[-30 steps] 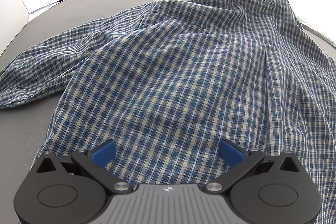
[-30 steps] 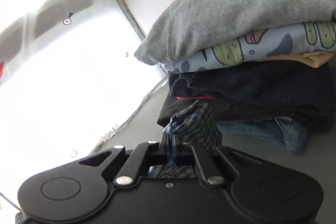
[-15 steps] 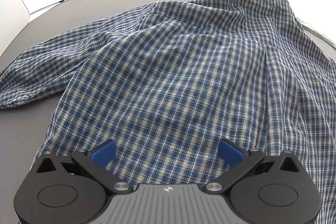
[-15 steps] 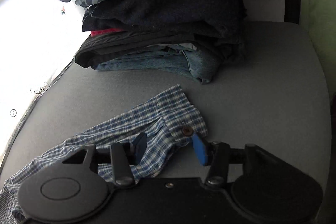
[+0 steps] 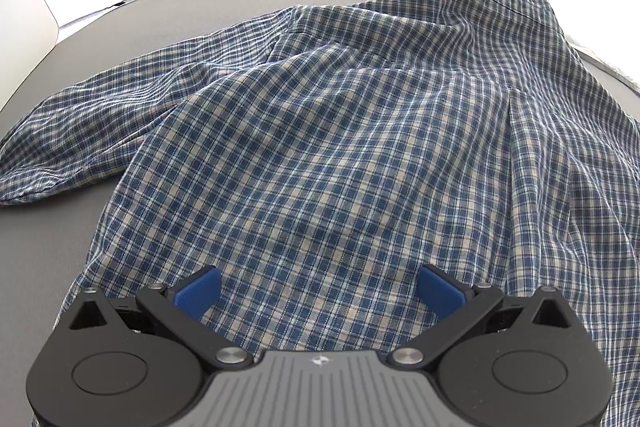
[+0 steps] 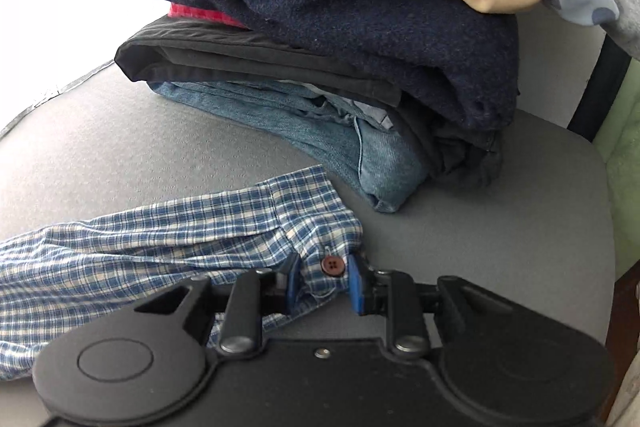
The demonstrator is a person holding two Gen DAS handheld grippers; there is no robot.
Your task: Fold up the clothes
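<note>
The plaid shirt [image 5: 340, 155] lies spread and rumpled on the grey bench [image 6: 460, 219], its buttoned cuff [image 6: 320, 247] just beside the stack of folded clothes [image 6: 340, 47]. The right hand-held gripper [image 6: 322, 277] is closing with the cuff between its blue pads, which do not yet pinch it. It should bite squarely behind the button [image 6: 332, 264] before the sleeve is drawn across, while the left hand-held gripper [image 5: 318, 291] hangs wide open above the shirt body, gripping nothing.
</note>
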